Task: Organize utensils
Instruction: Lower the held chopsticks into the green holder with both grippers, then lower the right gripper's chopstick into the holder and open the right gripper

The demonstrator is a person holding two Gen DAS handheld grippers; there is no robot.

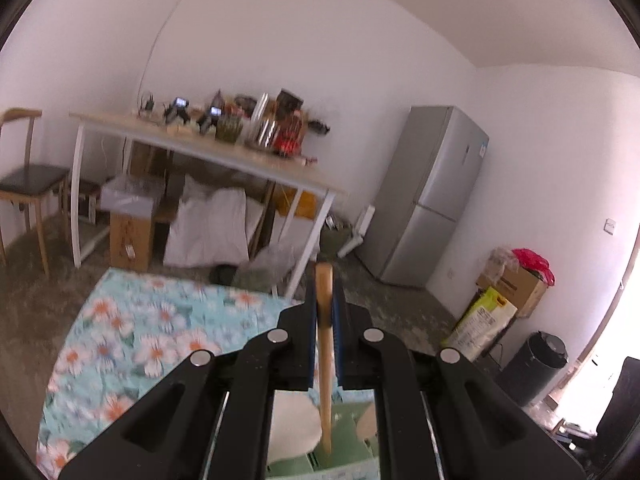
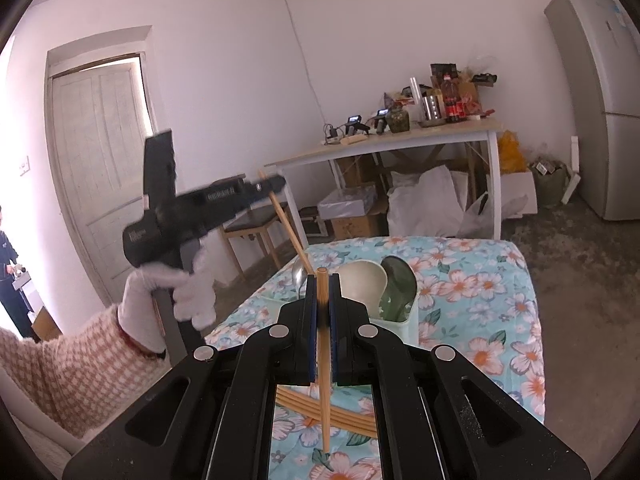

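My left gripper (image 1: 324, 280) is shut on a wooden chopstick (image 1: 325, 344) that stands nearly upright. Its lower tip reaches down over a pale green utensil holder (image 1: 344, 432) with a white spoon (image 1: 292, 428). In the right wrist view a white-gloved hand holds that left gripper (image 2: 276, 184), and its chopstick (image 2: 288, 228) slants down toward the holder (image 2: 408, 328). The holder contains a white spoon (image 2: 364, 280), a green spoon (image 2: 400, 280) and a metal spoon (image 2: 298, 276). My right gripper (image 2: 322, 280) is shut on another chopstick (image 2: 323, 360), above several loose chopsticks (image 2: 340, 412) on the floral tablecloth (image 2: 480, 300).
Beyond the cloth-covered table (image 1: 140, 340) stands a white-legged table (image 2: 400, 140) crowded with bottles and devices, boxes and bags beneath it. A grey fridge (image 1: 432, 192) is on the right, a chair (image 1: 28, 184) on the left, a black bin (image 1: 536, 364) near boxes. A person (image 2: 8, 272) stands by the door (image 2: 96, 160).
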